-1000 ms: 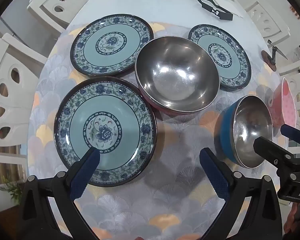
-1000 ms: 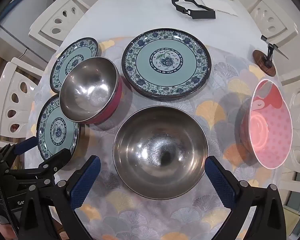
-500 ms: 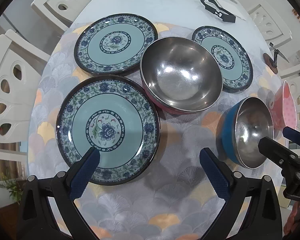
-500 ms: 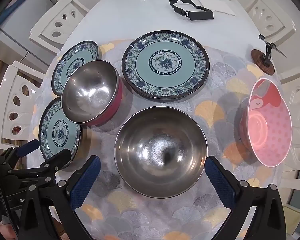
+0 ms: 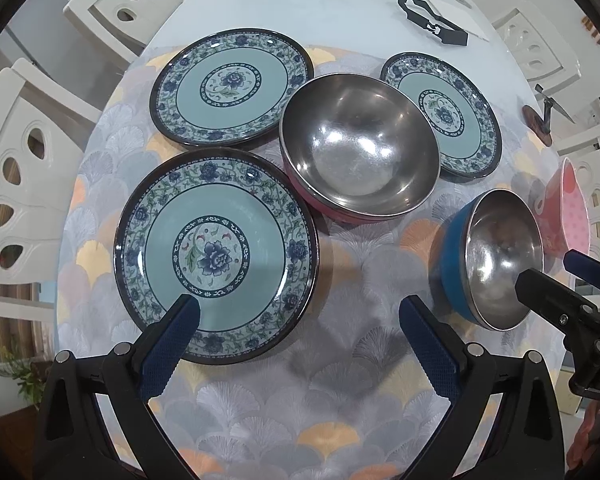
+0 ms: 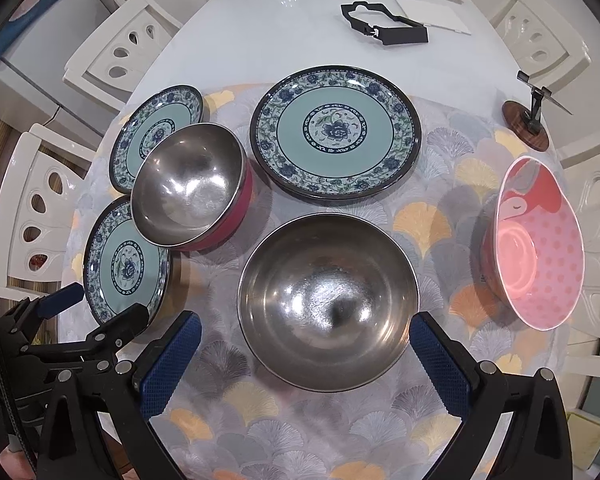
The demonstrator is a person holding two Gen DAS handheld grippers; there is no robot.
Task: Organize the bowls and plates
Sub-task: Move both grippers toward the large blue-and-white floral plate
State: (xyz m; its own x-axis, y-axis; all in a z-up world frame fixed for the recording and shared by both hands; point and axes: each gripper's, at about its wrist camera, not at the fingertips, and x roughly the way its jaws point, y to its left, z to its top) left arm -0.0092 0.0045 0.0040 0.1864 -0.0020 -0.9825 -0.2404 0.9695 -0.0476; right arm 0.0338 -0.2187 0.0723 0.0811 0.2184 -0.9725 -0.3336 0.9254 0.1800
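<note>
Steel blue-sided bowl [image 6: 327,300] at 12 o'clock between my right gripper [image 6: 306,354] jaws, apart; left gripper [image 5: 298,342] jaws apart, plate [image 5: 216,254] at 11.

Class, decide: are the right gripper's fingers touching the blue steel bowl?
Apart. The right wrist view shows the blue steel bowl between the open right gripper, tablecloth visible beside each finger.

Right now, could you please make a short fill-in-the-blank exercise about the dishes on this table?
1. The number of patterned plates on the table is ____.
2. The steel bowl between the right tongs is ____ on the outside.
3. The bowl with the red outside is ____ inside.
4. Both tongs, left included, are ____.

Missing words: three; blue; empty; open
</note>
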